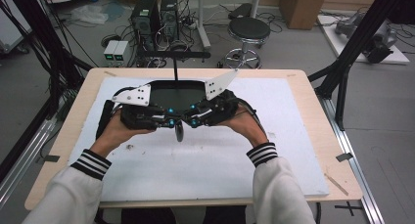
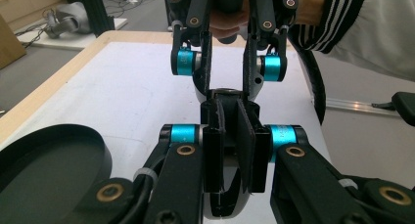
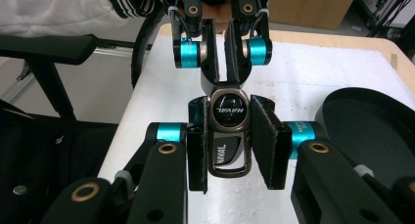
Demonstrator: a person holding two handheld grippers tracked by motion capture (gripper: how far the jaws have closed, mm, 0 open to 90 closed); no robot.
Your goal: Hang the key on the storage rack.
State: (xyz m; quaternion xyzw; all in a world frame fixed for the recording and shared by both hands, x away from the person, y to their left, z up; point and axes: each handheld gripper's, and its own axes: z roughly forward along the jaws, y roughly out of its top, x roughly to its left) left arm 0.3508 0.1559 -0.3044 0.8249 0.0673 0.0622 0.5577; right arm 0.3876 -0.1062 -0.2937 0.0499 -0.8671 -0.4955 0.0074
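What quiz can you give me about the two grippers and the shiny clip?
1. True or false: the left gripper and the right gripper both pinch the clip with their fingers.
2. What colour is the round tray?
3. The mat on the table is: A white, B red, C green.
Key: 1 true; 2 black; 3 A.

High overhead, two facing close gripper views
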